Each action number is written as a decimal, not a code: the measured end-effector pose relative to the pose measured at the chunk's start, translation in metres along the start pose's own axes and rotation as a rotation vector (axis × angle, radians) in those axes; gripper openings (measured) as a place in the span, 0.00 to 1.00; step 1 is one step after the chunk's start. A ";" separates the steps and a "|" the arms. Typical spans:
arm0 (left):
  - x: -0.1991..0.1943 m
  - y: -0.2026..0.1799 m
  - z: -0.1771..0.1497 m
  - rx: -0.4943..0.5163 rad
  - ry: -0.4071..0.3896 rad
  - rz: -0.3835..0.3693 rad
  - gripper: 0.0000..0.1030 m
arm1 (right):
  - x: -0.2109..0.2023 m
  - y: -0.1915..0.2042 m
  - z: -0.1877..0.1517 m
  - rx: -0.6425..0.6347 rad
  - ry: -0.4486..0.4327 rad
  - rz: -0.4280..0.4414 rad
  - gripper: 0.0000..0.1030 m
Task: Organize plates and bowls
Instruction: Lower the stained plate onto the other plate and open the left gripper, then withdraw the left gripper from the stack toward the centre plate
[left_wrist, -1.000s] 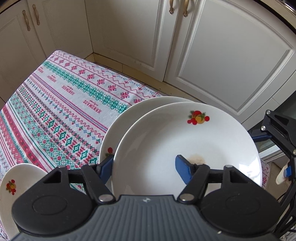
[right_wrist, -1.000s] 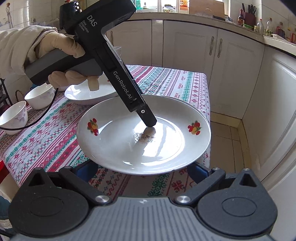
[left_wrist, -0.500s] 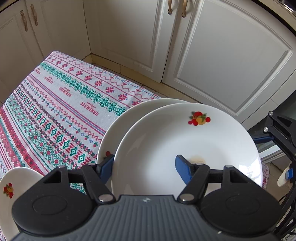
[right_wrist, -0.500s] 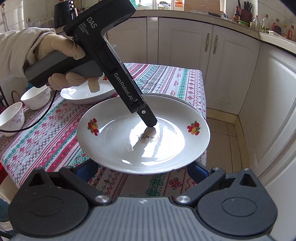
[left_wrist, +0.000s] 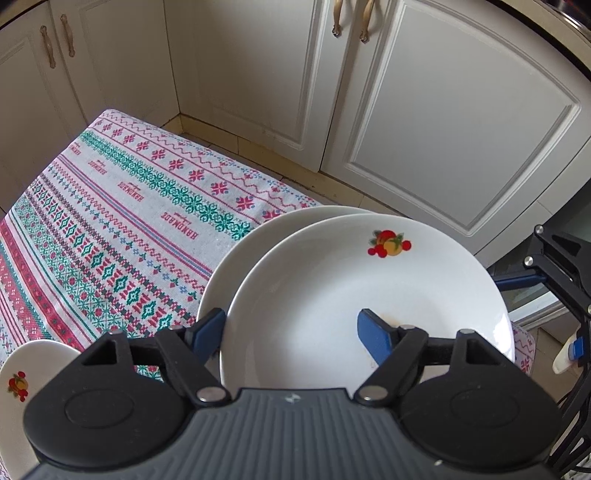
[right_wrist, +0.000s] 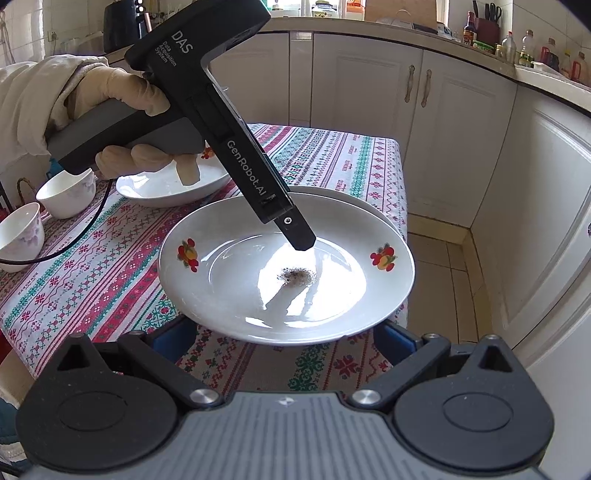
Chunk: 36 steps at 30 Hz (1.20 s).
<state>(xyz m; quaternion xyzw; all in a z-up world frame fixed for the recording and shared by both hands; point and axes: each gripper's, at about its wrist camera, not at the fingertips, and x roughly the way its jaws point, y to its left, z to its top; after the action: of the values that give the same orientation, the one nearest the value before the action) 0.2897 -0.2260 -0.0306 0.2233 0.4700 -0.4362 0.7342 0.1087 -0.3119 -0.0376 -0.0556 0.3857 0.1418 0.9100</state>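
The left gripper (left_wrist: 291, 332), its black body lettered "DAS Data Acquisition System" and "GenRobot.AI", was clamped on the rim of a white fruit-printed plate (right_wrist: 288, 266), one blue finger (left_wrist: 375, 334) inside the dish and the other beneath it, with a dark gritty smudge (right_wrist: 297, 276) at the plate's centre. The plate sat tilted over a second plate (left_wrist: 236, 266) at the near corner of the tablecloth (left_wrist: 122, 236), woven with "HANDMADE". The right gripper (right_wrist: 284, 341) stood wide open, holding nothing, just short of the plate's near rim; beyond the plate lay another fruit-printed dish (right_wrist: 166, 184) and two white bowls (right_wrist: 66, 192).
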 end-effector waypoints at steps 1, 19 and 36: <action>0.000 0.000 0.000 0.000 -0.001 0.000 0.76 | 0.000 0.000 0.000 0.001 0.001 0.001 1.00; -0.004 -0.001 -0.002 0.002 -0.031 0.012 0.77 | 0.009 0.005 0.007 -0.002 0.073 -0.052 1.00; -0.053 -0.005 -0.030 -0.040 -0.166 0.121 0.85 | -0.012 0.012 0.013 -0.011 0.029 -0.085 1.00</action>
<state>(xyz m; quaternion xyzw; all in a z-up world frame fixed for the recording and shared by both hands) 0.2612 -0.1838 0.0032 0.1996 0.4018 -0.3984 0.8000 0.1061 -0.3002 -0.0200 -0.0790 0.3952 0.1041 0.9092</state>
